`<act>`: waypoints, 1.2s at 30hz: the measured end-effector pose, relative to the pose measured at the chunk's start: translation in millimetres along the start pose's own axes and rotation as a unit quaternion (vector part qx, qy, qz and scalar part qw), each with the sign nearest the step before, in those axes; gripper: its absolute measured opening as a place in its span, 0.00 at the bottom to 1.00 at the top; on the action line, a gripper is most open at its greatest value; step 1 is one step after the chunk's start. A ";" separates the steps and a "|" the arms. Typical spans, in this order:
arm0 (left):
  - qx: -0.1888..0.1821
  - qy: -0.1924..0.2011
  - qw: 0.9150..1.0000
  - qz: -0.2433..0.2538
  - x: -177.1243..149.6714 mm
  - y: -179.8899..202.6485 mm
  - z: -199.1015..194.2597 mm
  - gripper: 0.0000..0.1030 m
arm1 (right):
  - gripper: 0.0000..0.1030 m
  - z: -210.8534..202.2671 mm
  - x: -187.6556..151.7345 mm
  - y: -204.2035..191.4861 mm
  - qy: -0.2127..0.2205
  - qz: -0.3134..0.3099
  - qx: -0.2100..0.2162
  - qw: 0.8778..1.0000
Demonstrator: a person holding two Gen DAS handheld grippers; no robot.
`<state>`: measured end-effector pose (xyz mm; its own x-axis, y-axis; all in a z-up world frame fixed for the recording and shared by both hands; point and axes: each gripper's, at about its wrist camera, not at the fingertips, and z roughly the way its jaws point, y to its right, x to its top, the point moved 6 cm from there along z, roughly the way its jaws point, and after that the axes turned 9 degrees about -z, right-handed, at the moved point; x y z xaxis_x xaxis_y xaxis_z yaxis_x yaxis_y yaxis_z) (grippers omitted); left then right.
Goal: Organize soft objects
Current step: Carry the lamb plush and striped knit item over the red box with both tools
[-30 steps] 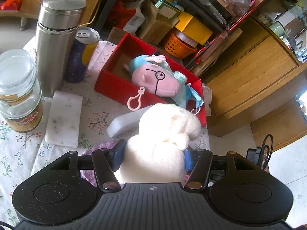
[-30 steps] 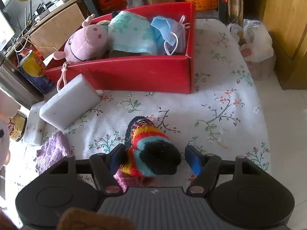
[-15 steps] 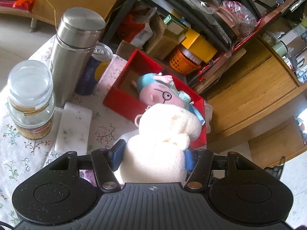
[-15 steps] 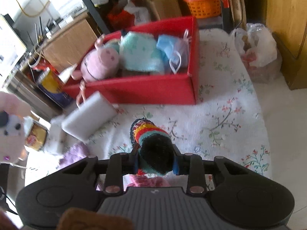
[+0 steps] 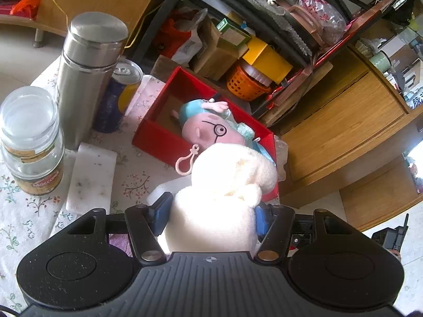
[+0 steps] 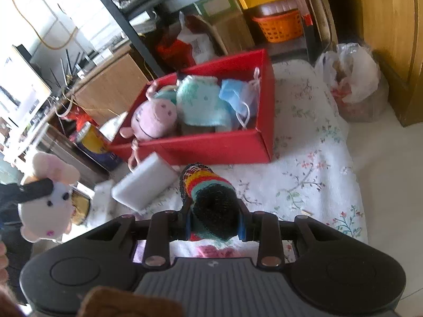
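My left gripper (image 5: 210,218) is shut on a cream plush toy (image 5: 227,185), held in the air in front of the red box (image 5: 156,138). The same toy (image 6: 46,198) shows at the left of the right wrist view. A pink pig plush (image 5: 211,132) lies in the box, beside a teal cloth (image 6: 203,103) and a blue face mask (image 6: 235,97). My right gripper (image 6: 214,219) is shut on a striped knitted sock (image 6: 208,192) with a dark toe, lifted above the floral tablecloth (image 6: 304,174) in front of the red box (image 6: 211,148).
A steel flask (image 5: 87,76), a drink can (image 5: 119,92) and a glass coffee jar (image 5: 29,137) stand left of the box. Two white sponge blocks (image 5: 90,177) (image 6: 145,185) and a purple cloth (image 5: 119,243) lie on the table. Cluttered shelves and a wooden cabinet (image 5: 343,121) stand behind.
My right gripper closed on the striped sock and lifted it off the cloth. The left gripper kept the cream plush, tilting up slightly.
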<state>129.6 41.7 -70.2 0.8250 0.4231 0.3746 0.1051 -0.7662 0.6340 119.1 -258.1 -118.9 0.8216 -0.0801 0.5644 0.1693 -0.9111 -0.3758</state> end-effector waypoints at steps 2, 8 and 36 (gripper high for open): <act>0.000 -0.001 1.000 0.000 -0.1 -0.1 0.6 0.60 | 0.03 -4.1 2.3 -2.7 0.006 -0.002 0.003 1.000; -0.003 -0.001 1.000 0.000 -0.3 0.7 0.0 0.60 | 0.03 -10.3 5.8 -6.6 0.014 -0.003 0.010 1.000; -0.057 0.021 0.998 0.018 2.7 28.9 -14.9 0.60 | 0.03 -47.4 27.4 -20.9 0.072 0.003 0.061 0.996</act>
<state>126.6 27.9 -40.8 0.8031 0.4184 0.4242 0.0107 -0.7220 0.6919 112.3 -260.5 -60.8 0.7376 -0.1503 0.6583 0.2369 -0.8554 -0.4607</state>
